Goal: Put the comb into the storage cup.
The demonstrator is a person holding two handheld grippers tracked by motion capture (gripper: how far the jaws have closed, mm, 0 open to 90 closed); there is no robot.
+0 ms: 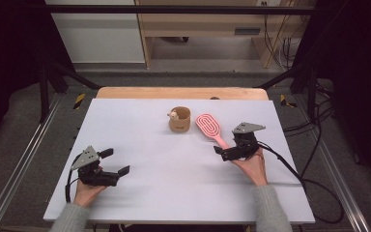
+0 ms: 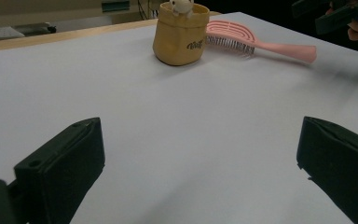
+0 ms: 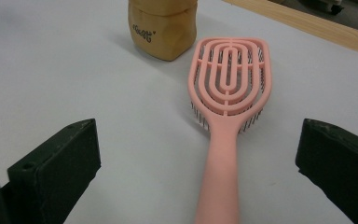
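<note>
Pink hairbrush [image 3: 228,88] is seen lying flat on the white table [image 1: 174,169], bristles down, handle pointed toward the right gripper [image 3: 200,163]. Its vented head sits just beside a small tan pouch [image 1: 179,120]; whether the two touch cannot be told. A small pale figure [image 2: 181,4] is seen at the pouch's mouth.

Right gripper: jaws spread wide, nothing held, the brush handle lined up between them. In the high view the same gripper [image 1: 232,151] is placed at the handle's near end. Left gripper [image 1: 116,164]: jaws also wide apart, nothing held, parked well apart from the brush on the left side of the table.

Handling, as judged: the brush is taken for light, rigid moulded plastic, smooth and probably a little slippery. The open-work head is likely the weaker part, and its bristles would flex under a pinch. The handle is judged the best place to be gripped, across its narrow width, a little forward of the end so the head's weight tips it less. Being low on the table, the handle must be approached with the jaws nearly touching the surface.
</note>
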